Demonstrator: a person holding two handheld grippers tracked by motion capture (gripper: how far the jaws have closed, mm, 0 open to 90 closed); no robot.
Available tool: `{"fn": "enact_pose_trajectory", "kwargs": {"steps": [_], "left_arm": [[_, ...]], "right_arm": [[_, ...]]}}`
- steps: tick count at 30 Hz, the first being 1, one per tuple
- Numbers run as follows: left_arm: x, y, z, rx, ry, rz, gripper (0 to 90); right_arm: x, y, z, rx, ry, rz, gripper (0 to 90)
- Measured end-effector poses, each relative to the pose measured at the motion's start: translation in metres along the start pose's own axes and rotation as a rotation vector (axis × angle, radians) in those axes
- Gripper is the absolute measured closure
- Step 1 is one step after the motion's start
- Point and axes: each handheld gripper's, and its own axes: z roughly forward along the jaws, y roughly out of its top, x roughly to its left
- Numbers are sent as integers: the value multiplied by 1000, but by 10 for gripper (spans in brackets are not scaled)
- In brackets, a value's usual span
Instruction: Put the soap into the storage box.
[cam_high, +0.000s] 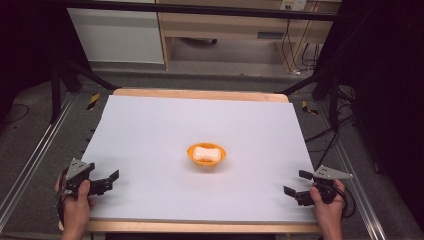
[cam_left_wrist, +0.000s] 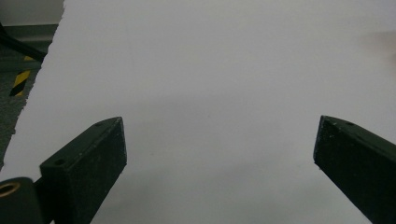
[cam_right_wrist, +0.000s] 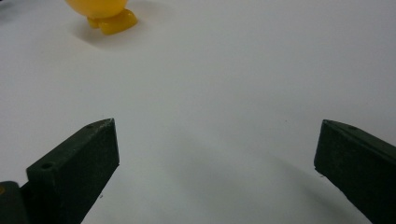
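Note:
An orange bowl (cam_high: 206, 155) sits near the middle of the white table sheet (cam_high: 150, 130), with a white block-shaped object (cam_high: 207, 153) lying in it. My left gripper (cam_high: 113, 181) rests at the near left of the sheet, held by a hand, jaws spread wide and empty. My right gripper (cam_high: 295, 183) rests at the near right, also open and empty. In the right gripper view the orange bowl (cam_right_wrist: 103, 13) shows at the top left, far beyond the open right gripper (cam_right_wrist: 217, 144). In the left gripper view the open left gripper (cam_left_wrist: 219, 142) faces bare white sheet.
The sheet lies on a wooden table whose edge (cam_high: 200, 94) shows at the back. Black frame legs (cam_high: 75, 75) stand at both far corners, with yellow-black tape marks (cam_high: 93, 101) on the grey floor. Cables (cam_high: 340, 120) lie on the right.

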Motion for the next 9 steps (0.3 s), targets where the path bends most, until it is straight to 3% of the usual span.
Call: {"fn": "enact_pose_trajectory", "kwargs": {"steps": [9], "left_arm": [[0, 0, 0, -1, 1, 1, 22]], "right_arm": [[1, 1, 2, 24, -12, -20, 9]]}}
